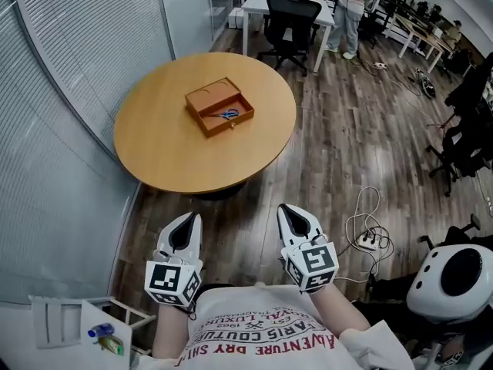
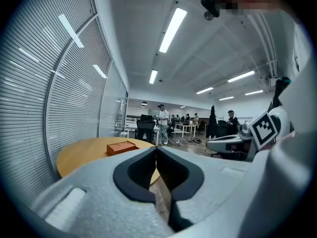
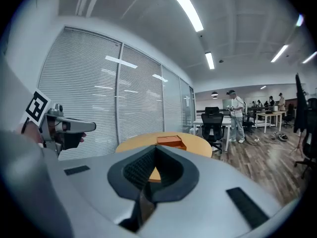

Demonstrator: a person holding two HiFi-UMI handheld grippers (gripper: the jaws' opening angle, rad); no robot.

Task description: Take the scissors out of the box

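Note:
An orange box [image 1: 219,106] lies on the round wooden table [image 1: 169,149] with its drawer pulled open. Blue-handled scissors [image 1: 229,115] lie inside the drawer. Both grippers are held close to my body, well short of the table. My left gripper [image 1: 187,219] is shut and holds nothing. My right gripper [image 1: 290,209] is shut and empty too. The box [image 2: 120,147] shows small and far off beyond the closed jaws in the left gripper view. In the right gripper view the box [image 3: 171,141] also sits far ahead on the table.
A glass wall with blinds [image 1: 69,75] curves along the left of the table. Office chairs [image 1: 291,18] and desks stand behind it, and a person [image 1: 353,10] stands there. Cables and a power strip [image 1: 368,240] lie on the wood floor at right.

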